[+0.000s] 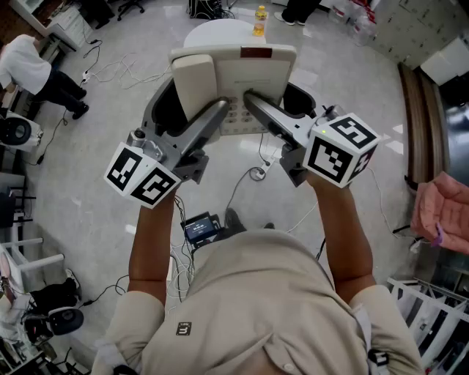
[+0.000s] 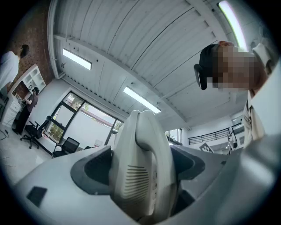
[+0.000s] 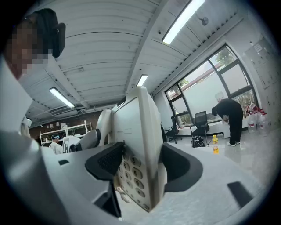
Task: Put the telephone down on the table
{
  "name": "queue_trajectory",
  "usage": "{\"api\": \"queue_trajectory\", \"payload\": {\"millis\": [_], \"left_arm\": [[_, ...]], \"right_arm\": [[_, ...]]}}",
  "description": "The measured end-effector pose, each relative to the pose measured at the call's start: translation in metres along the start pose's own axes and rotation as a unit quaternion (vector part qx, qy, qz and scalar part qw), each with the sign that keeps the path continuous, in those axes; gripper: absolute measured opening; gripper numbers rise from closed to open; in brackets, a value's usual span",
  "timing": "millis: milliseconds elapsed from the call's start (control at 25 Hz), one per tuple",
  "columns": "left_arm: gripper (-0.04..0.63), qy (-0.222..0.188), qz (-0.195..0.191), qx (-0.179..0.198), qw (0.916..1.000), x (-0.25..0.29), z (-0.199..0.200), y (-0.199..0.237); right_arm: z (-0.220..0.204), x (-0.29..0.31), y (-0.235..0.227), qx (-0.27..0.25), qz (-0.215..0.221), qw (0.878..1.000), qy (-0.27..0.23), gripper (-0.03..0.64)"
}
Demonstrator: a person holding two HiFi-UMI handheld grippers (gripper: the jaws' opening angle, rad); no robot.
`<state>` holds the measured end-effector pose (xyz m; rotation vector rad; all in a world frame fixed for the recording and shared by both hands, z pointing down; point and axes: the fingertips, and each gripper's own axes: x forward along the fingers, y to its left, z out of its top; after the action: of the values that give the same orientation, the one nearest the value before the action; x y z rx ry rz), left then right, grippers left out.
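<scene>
Carefully now: telephone [image 1: 253, 73] aloft, short of the far round table [image 1: 212, 33].
My left gripper [image 2: 140, 173] is clamped across the handset [image 1: 194, 80] side and my right gripper [image 3: 140, 165] across the keypad side, with bare floor beneath. Smooth, hard cream plastic (slippery, I'd judge): an uneven release could tip it and spill the handset.

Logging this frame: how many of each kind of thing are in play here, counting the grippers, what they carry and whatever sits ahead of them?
telephone: 1
grippers: 2, the left gripper and the right gripper, both clamped on the telephone
round white table: 1
yellow bottle: 1
Total: 5
</scene>
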<state>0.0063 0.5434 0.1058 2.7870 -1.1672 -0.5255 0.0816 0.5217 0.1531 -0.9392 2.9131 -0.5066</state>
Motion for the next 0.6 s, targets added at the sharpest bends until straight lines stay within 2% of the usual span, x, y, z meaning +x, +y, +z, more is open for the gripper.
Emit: {"api": "queue_trajectory", "payload": {"millis": [600], "left_arm": [[0.391,0.000,-0.014,-0.006,0.9999,0.0034,-0.0073,0.0102]], "right_arm": [[-0.0046,0.0058,-0.0070,-0.004,-0.015,1.000,0.002,0.273]]}}
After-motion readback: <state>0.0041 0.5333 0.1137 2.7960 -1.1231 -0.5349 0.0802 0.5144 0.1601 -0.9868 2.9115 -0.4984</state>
